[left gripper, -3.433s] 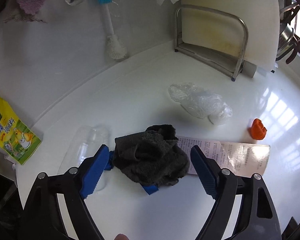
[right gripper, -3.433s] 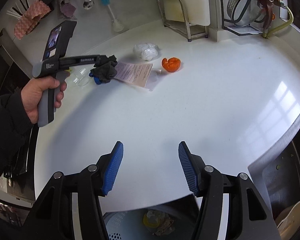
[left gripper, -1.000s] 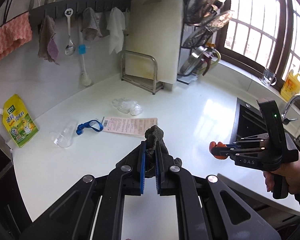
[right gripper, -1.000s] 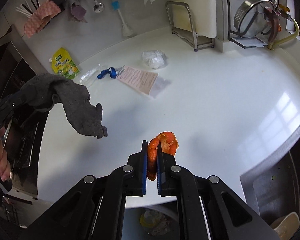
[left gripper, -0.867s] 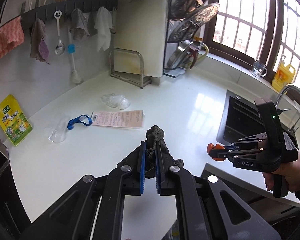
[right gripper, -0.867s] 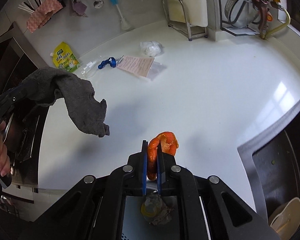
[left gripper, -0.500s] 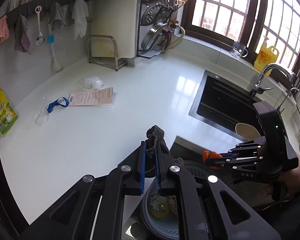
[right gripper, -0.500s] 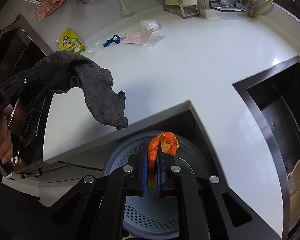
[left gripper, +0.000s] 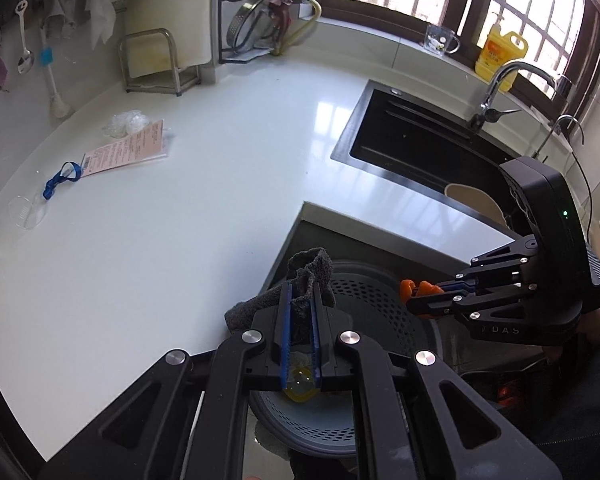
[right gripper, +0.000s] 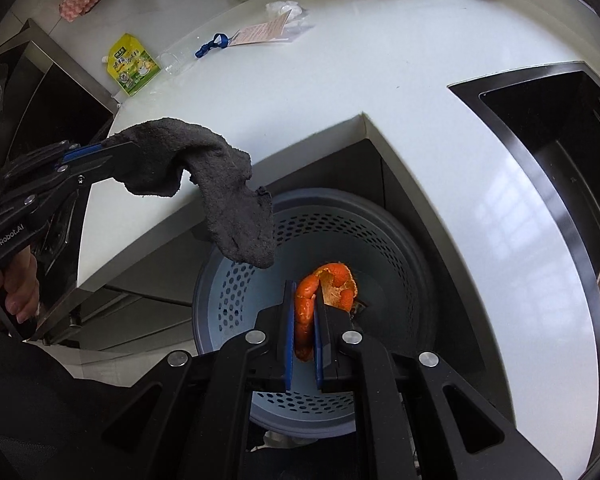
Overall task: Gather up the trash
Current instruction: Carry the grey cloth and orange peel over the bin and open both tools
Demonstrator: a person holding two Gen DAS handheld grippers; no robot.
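My left gripper [left gripper: 300,300] is shut on a dark grey rag [left gripper: 312,272], which hangs from it above the rim of a round perforated grey bin [left gripper: 376,308] set below the counter edge. In the right wrist view the same rag [right gripper: 224,196] droops over the bin [right gripper: 380,232], held by the left gripper [right gripper: 108,152]. My right gripper [right gripper: 303,300] is shut on an orange peel [right gripper: 332,280] right over the bin's opening. From the left wrist view the right gripper [left gripper: 410,296] holds the peel [left gripper: 410,286] above the bin. Yellowish scraps lie in the bin.
On the white counter [left gripper: 180,208] lie a pink receipt [left gripper: 128,152], a crumpled clear bag [left gripper: 126,124], a blue strap [left gripper: 60,178] and a clear cup [left gripper: 24,212]. A green-yellow pouch [right gripper: 132,64] sits at the far left. A black sink [left gripper: 420,148] is on the right.
Both grippers have come back from over the counter and lowered over the bin, still carrying the rag and the peel. The bin fills more of both views.
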